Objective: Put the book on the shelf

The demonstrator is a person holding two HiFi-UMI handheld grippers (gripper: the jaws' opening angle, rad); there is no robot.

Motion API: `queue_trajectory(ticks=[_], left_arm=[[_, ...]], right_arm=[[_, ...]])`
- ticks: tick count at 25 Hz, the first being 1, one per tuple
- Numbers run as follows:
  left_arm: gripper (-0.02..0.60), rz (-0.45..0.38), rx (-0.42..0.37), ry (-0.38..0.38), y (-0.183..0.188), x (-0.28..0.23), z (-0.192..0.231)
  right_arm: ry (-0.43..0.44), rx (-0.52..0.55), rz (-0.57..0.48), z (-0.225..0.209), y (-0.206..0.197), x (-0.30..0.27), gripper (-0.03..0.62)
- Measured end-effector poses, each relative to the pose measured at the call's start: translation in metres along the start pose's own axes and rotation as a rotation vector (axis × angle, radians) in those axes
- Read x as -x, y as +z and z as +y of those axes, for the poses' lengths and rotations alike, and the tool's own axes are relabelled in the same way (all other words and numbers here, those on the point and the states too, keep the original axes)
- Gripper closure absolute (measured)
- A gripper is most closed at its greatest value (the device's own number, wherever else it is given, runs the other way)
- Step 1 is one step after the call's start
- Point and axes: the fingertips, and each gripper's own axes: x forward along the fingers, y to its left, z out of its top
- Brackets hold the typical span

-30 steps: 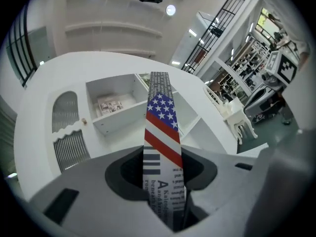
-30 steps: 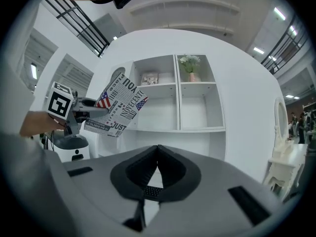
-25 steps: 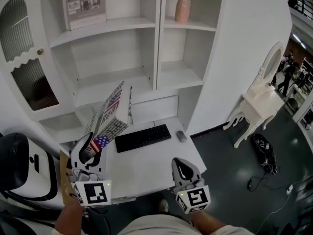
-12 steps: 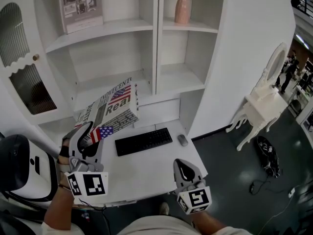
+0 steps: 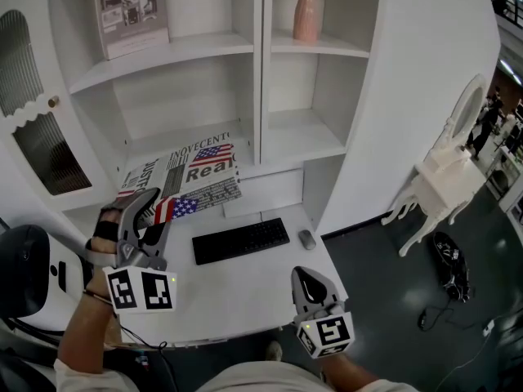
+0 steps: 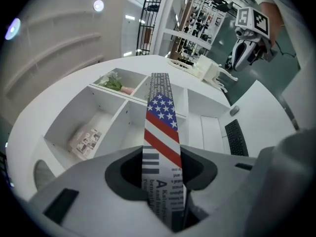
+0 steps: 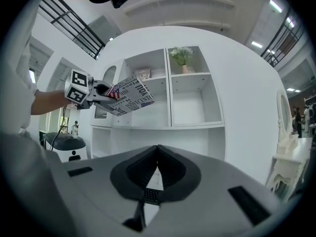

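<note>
White shelf unit [image 5: 204,51]; white counter [image 5: 245,288] below; flag-printed book [image 5: 192,178], cover up, before the lower left compartment; left gripper [image 5: 149,207], jaws clamped on the book; right gripper [image 5: 307,278], jaws together, empty

Head view: high up, looking steeply down on the desk [image 5: 245,288] and shelf unit [image 5: 258,64].
Left gripper view: close, rolled sideways (the shelves lie tilted), facing the shelf unit.
Right gripper view: level, farther back, facing it.
Shared: shelf unit, vase [image 5: 306,15].
</note>
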Motion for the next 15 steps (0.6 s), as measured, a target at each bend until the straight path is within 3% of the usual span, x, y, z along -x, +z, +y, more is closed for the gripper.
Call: queue_trajectory(ticks=[8, 15], left_arm=[[0.428, 0.025, -0.113, -0.077, -0.003, -0.034, 0.014], [0.428, 0.048, -0.096, -0.137, -0.014, -0.065, 0.023]], right_arm=[[0.003, -0.008, 0.017, -0.009, -0.008, -0.007, 0.591], [-0.011, -0.015, 0.026, -0.018, -0.012, -0.011, 0.591]])
